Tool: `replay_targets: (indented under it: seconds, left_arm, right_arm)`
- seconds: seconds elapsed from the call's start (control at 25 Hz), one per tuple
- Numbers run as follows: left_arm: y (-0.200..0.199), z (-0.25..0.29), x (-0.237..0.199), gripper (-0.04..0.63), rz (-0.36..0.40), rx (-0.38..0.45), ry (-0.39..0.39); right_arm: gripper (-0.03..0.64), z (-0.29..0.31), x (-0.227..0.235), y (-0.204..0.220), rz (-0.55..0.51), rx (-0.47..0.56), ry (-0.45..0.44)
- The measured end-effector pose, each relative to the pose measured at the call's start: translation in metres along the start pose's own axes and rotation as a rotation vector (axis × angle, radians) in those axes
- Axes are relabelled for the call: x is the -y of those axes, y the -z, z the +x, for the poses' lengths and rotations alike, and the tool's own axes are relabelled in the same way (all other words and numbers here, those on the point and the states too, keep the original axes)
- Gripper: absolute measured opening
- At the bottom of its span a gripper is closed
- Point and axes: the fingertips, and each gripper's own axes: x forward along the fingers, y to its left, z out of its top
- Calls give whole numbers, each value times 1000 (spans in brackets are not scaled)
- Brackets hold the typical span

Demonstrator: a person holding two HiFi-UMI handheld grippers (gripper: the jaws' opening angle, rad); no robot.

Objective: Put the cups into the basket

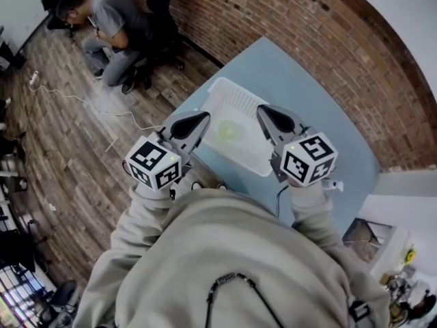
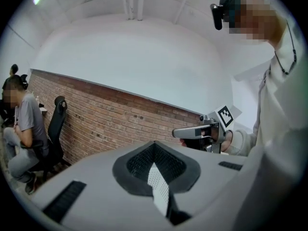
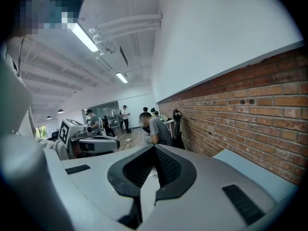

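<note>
A white perforated basket (image 1: 231,94) lies on the pale blue table (image 1: 321,108), and one yellow-green cup (image 1: 230,130) sits inside it. I see no other cup. Both grippers are held up above the near end of the basket, level and pointing away from me. My left gripper (image 1: 202,119) is shut with nothing between its jaws; in its own view the tips (image 2: 154,145) meet against the brick wall. My right gripper (image 1: 263,111) is shut and empty too, its tips (image 3: 155,148) closed. Each gripper view shows the other gripper beside it: the right gripper (image 2: 181,133) and the left gripper (image 3: 114,141).
A brick wall (image 1: 287,19) runs along the table's far side. A person sits on the wood floor side at upper left (image 1: 113,22), next to a black office chair (image 2: 54,129). A white cable (image 1: 102,108) trails over the floor.
</note>
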Motion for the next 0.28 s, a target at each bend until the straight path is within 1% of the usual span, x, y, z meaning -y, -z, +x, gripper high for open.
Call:
replay_targets:
  seconds: [0.28]
  left_arm:
    - [1, 2, -4, -3, -1, -8, -3]
  right_arm:
    - [11, 4, 3, 3, -18, -10, 6]
